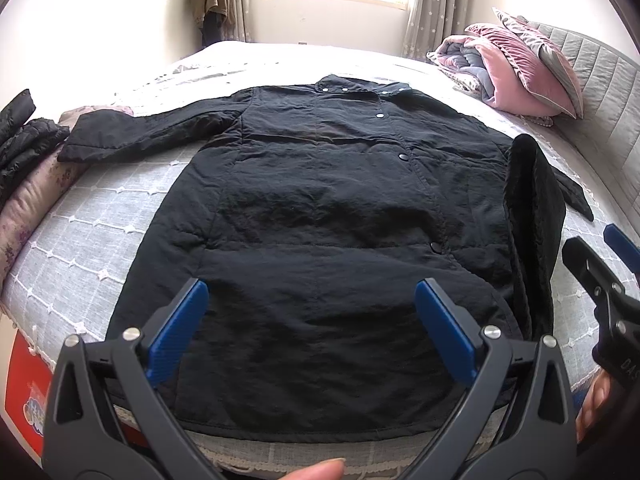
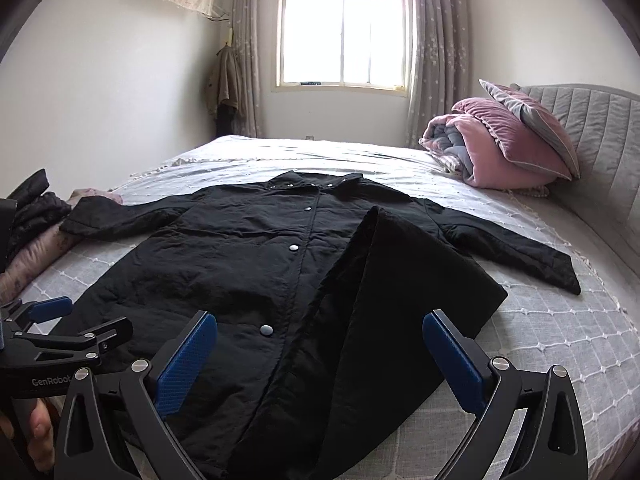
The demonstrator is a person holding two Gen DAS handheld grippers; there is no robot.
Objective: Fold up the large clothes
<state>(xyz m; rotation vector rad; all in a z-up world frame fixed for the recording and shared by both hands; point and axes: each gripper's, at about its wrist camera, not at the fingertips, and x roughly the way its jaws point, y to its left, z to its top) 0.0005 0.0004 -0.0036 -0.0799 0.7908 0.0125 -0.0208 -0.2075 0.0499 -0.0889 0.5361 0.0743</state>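
Hovering wide open and empty above the hem, left tool (image 1: pixel 312 328) and right tool (image 2: pixel 320 364) should pinch the black coat (image 1: pixel 320 200) at its side edge, folding inward evenly across the bed (image 2: pixel 560 340).

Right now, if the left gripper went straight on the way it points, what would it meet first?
Most likely the lower front of the black coat spread on the bed. The left gripper tilts down toward it with its jaws wide open and empty; nothing lies between, though depth is hard to judge.
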